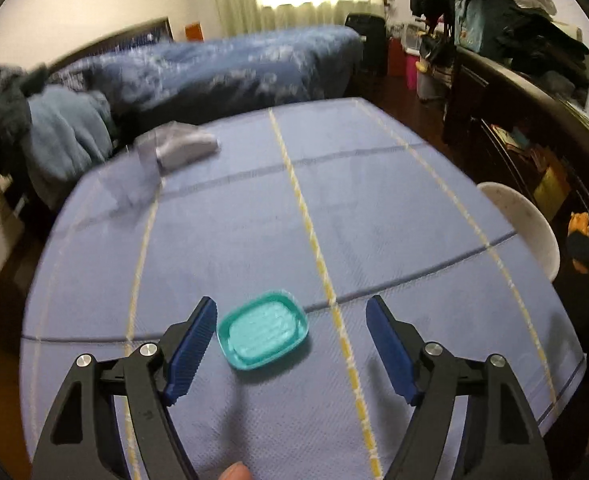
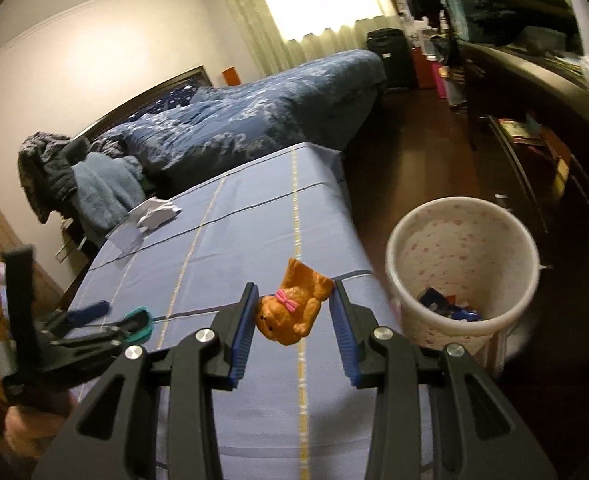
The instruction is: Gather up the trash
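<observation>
Near the table (image 2: 254,216) edge, the bin (image 2: 464,268) stands beside it.

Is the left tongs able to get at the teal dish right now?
Probably yes. The left tongs stand open over the teal dish, which lies alone on the blue cloth, with nothing in the way.

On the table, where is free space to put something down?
Free: the cloth between the teal dish and crumpled paper, and its far right part. Crowded: the near edge, with both grippers and the toy bear.
</observation>
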{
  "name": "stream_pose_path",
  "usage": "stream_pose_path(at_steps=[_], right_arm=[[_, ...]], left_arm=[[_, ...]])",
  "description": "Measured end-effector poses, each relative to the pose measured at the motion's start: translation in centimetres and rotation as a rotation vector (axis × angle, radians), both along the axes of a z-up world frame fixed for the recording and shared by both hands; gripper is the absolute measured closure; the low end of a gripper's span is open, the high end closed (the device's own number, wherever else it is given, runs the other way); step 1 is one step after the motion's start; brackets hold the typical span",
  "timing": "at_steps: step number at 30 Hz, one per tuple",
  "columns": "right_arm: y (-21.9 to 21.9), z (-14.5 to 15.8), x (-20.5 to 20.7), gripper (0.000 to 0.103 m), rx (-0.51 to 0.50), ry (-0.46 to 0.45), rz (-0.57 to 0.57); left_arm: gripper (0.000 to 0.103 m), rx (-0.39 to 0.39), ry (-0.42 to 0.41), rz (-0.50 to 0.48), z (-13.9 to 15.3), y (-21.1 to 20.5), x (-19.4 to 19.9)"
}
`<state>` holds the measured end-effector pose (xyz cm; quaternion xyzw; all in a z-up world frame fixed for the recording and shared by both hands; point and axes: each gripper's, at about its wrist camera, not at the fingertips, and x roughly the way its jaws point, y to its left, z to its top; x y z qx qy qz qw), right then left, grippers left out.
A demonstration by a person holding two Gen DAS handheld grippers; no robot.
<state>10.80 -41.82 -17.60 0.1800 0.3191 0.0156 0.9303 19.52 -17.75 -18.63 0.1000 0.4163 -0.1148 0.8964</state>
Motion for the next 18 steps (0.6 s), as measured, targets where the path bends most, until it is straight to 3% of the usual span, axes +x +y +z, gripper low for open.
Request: stream_pose_path(at_steps=[4,5,6,8,10,12,14,18], right_arm=[[1.0,0.0,0.2,0.066,0.006,0.002,0.031],[1.1,0.0,0.2,0.066,0.009,0.003,0.035],[1.2,0.0,0.3,0.066,0.012,0.004,0.040],[1.2,0.0,0.2,0.066,0.011,0.007,0.043],[1.2,0.0,0.2,0.066,0.012,0.006,0.044],[1.2,0.0,0.1,0.066,0.012,0.006,0.042],[1.3,0.0,0.1,0.066,0.013,0.004,0.045],[1.4,-0.1,0.1,0.066,0.017,0.007,0.046]], left_arm=[[0.030,0.042,-0.007,-0.002,-1.2,-0.2,0.5],[0.047,0.058,0.005,-0.003,-1.9,-0.3,0.9],[0.057,0.088,-0.004,0.003,-2.2,-0.5,1.1],[0.071,0.124,-0.040,-0.012,-2.3,-0.8,0.8],[0.077,0.136,-0.061,-0.009,-2.3,-0.8,0.5],[0.083,0.113,-0.062,-0.007,-1.8,-0.5,0.5],[0.086,0.035,-0.060,-0.012,-0.9,0.2,0.3],[0.087,-0.042,-0.080,-0.023,1.0,1.1,-0.1]])
